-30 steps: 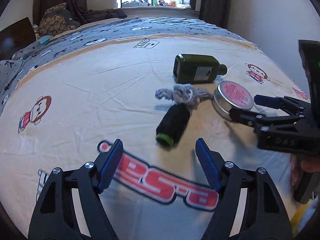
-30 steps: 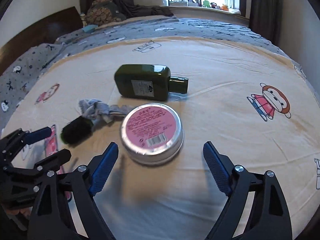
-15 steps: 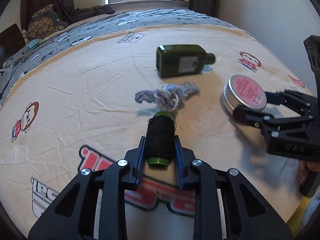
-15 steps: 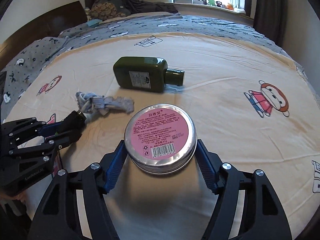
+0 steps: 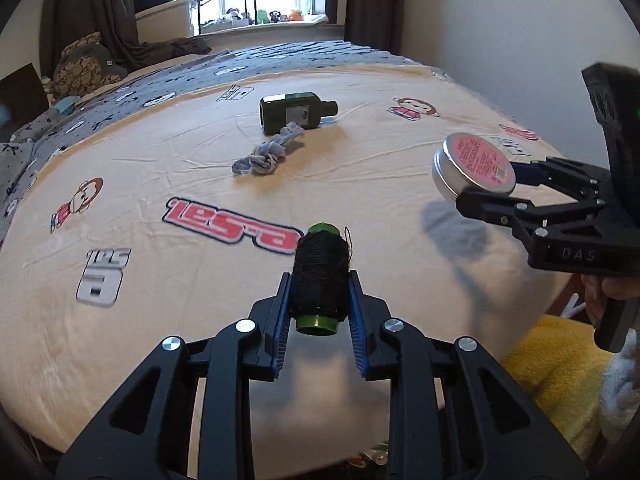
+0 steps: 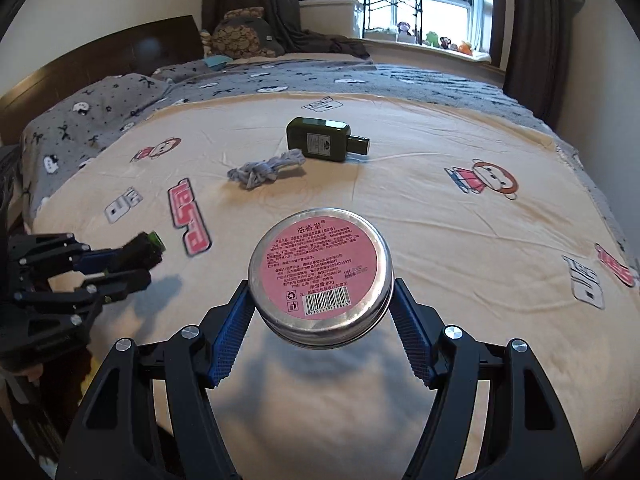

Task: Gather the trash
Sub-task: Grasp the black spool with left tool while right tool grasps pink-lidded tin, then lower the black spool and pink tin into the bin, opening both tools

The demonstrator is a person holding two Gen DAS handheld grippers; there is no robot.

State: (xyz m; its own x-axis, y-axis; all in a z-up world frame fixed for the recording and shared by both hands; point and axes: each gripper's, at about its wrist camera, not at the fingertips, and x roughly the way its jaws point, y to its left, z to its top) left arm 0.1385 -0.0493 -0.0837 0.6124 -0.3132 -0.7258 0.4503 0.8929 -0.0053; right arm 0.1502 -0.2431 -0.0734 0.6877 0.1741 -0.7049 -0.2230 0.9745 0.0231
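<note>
My left gripper (image 5: 319,312) is shut on a black thread spool (image 5: 319,276) with a green core and holds it above the bed's near edge; it also shows in the right wrist view (image 6: 140,254). My right gripper (image 6: 320,312) is shut on a round metal tin (image 6: 320,276) with a pink label, lifted off the bed; the tin also shows in the left wrist view (image 5: 474,168). A dark green bottle (image 5: 294,114) lies on its side on the cream blanket (image 5: 160,168), with a knotted grey rag (image 5: 264,156) just in front of it.
A grey patterned duvet (image 6: 120,112) and pillows lie at the far side, with a dark headboard (image 6: 100,56) behind. A yellow cloth (image 5: 560,360) sits below the bed edge at the right. A wall (image 5: 500,32) borders the bed's right side.
Both grippers closed on their objects, the left on the spool and the right on the tin, then lifted them and drew back toward the near edge of the bed.
</note>
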